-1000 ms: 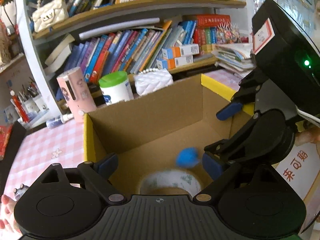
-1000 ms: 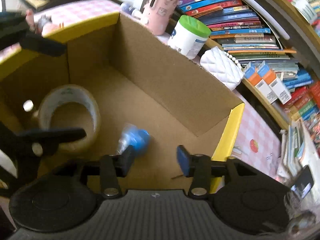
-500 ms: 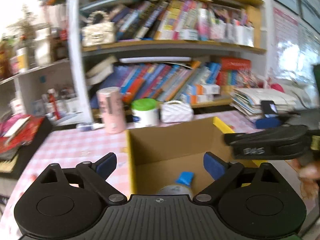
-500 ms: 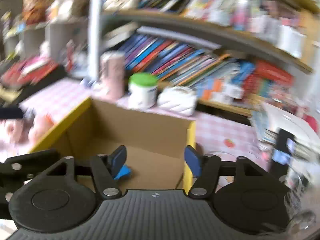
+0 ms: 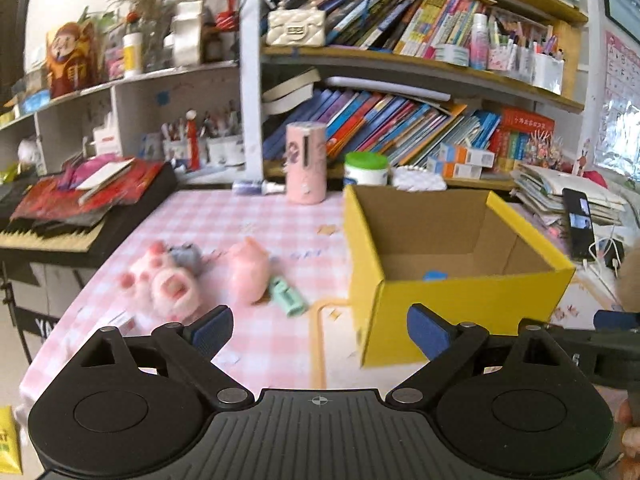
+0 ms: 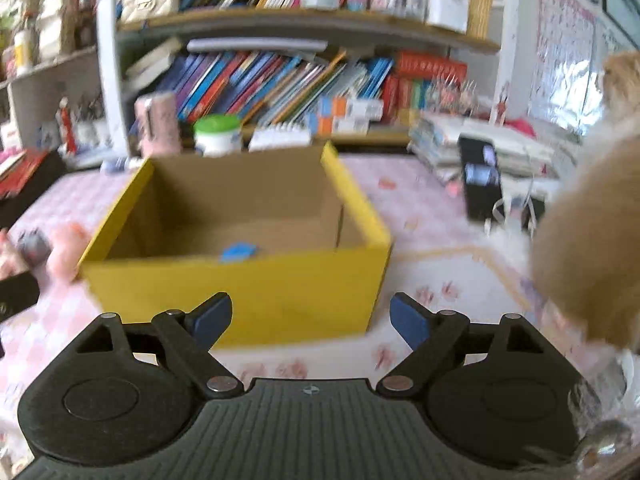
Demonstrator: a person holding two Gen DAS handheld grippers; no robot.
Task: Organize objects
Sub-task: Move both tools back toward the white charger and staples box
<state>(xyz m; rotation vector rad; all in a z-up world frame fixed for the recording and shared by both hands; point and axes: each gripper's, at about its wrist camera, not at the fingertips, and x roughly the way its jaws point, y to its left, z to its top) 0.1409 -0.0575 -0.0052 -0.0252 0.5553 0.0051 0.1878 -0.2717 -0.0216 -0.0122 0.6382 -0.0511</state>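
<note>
Yellow cardboard formed the box (image 5: 460, 304) that stood on the pink checked tablecloth (image 5: 240, 216), and a blue-capped item (image 6: 237, 251) already lay on its floor; whether more lay there could not be told. The left gripper (image 5: 320, 326) hung with its jaws released and empty, near the table's front edge. The right gripper (image 6: 311, 316) was likewise spread and empty, facing the box's front wall. Left of the box, the pink paw plush (image 5: 166, 286), the grey toy (image 5: 186, 256), the pink pig figure (image 5: 250, 270) and the small green item (image 5: 286, 296) waited on the cloth. Judging by that, most of the sorting remained undone.
</note>
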